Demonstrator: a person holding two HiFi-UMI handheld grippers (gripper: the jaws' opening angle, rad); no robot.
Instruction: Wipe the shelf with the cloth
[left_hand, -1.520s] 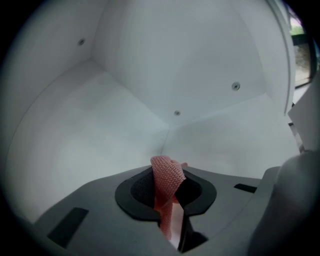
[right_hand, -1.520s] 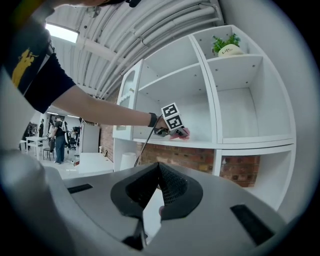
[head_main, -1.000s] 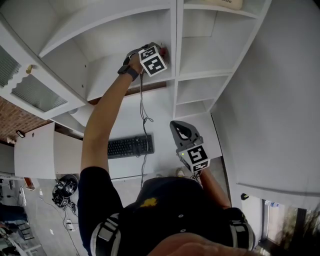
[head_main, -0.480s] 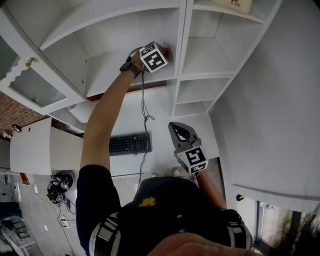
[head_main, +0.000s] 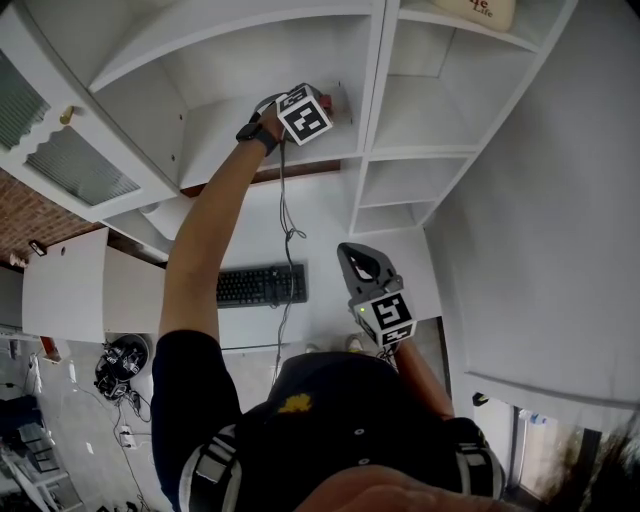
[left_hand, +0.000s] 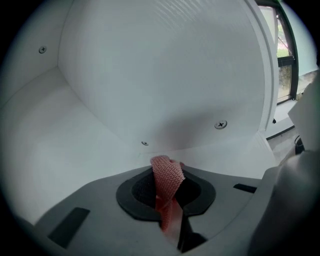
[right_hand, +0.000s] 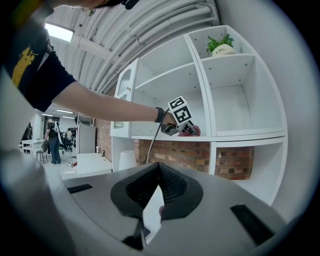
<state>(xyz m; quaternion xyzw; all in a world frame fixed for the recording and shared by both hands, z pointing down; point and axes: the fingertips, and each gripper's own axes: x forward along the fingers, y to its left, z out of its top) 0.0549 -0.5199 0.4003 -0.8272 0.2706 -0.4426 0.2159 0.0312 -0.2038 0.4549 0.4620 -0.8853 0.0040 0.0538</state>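
Observation:
A pink knitted cloth (left_hand: 167, 180) is pinched between the jaws of my left gripper (left_hand: 167, 169), which is shut on it. The cloth's tip rests on the white shelf (left_hand: 60, 145) near the back corner. In the head view the left gripper (head_main: 335, 100) reaches into the shelf bay (head_main: 220, 130), with the cloth (head_main: 346, 100) just beyond its marker cube. From the right gripper view the cloth (right_hand: 193, 131) lies on the shelf board under the left gripper (right_hand: 187, 129). My right gripper (head_main: 352, 250) hangs lower, above the desk, shut with nothing held (right_hand: 159, 166).
An upright divider (head_main: 368, 110) stands right of the cloth. A potted plant (right_hand: 222, 47) sits on the top right shelf. A glass cabinet door (head_main: 70, 160) hangs open at the left. A keyboard (head_main: 260, 287) lies on the desk below. A cable (head_main: 285, 220) dangles from the left gripper.
The left gripper with the cloth has slid slightly along the shelf, away from the upright divider. The right gripper has stayed in place.

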